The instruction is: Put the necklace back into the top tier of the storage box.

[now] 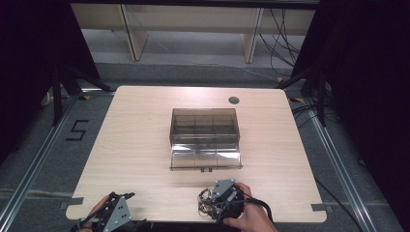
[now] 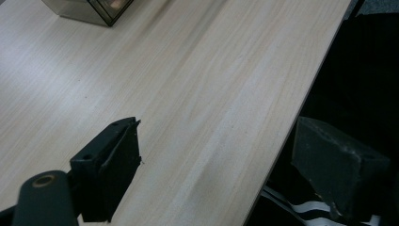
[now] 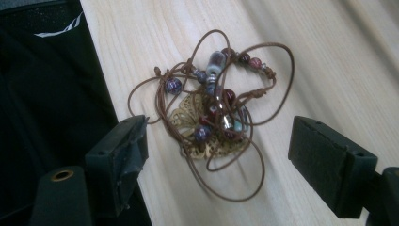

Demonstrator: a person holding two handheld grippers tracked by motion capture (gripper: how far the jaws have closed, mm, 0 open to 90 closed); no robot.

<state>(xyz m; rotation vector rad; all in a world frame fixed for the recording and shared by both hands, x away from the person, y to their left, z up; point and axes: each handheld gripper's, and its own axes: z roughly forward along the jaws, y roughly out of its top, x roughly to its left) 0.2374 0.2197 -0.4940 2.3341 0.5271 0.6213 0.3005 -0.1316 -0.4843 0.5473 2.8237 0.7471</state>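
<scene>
Wooden table (image 1: 145,145), tangled necklace (image 3: 214,110), cord partly gripper-hidden (image 3: 216,155)

A tangled necklace (image 3: 214,110) of brown cord, purple and red beads and a gold filigree pendant is lying bunched flat. It is sitting at the tabletop's (image 3: 329,56) six-o'clock edge.

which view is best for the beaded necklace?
Right gripper view: the necklace lies close up between the open jaws, cords and beads distinct. High view shows it as a small tangle by the right gripper.
</scene>
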